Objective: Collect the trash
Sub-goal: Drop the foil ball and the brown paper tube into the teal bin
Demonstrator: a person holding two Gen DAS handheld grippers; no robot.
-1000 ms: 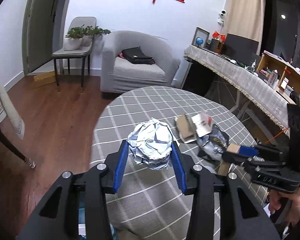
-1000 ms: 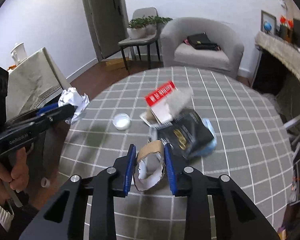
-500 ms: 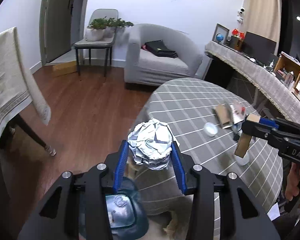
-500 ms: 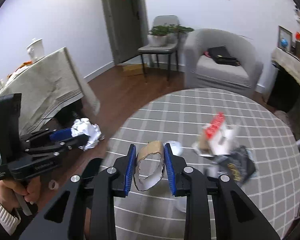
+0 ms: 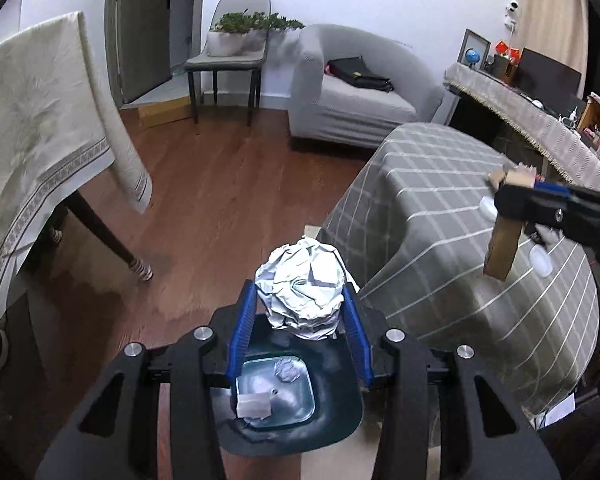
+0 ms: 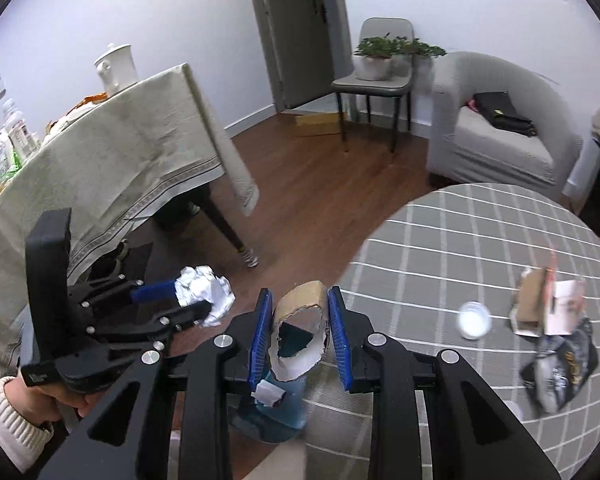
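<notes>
My left gripper [image 5: 298, 320] is shut on a crumpled foil ball [image 5: 302, 286] and holds it directly above the open blue trash bin [image 5: 336, 424] on the floor beside the round table. My right gripper [image 6: 300, 334] is shut on a torn cardboard tube [image 6: 300, 320], held above the same bin [image 6: 288, 420] at the table's edge. The foil ball [image 6: 204, 294] and left gripper [image 6: 180, 308] show at the left in the right wrist view. The cardboard tube [image 5: 502, 246] shows at the right in the left wrist view.
More trash lies on the grey checked table [image 6: 440, 248]: a white cap [image 6: 475, 320], a torn carton [image 6: 548, 304] and a black wrapper [image 6: 560, 368]. A cloth-covered table [image 5: 32, 128] stands left, an armchair [image 5: 360, 92] and chair [image 5: 228, 60] behind. The bin holds paper scraps [image 5: 254, 406].
Both grippers swung left off the tabletop, carrying the foil ball and cardboard tube. They now hang over the trash bin beside the table. Both grips are unchanged.
</notes>
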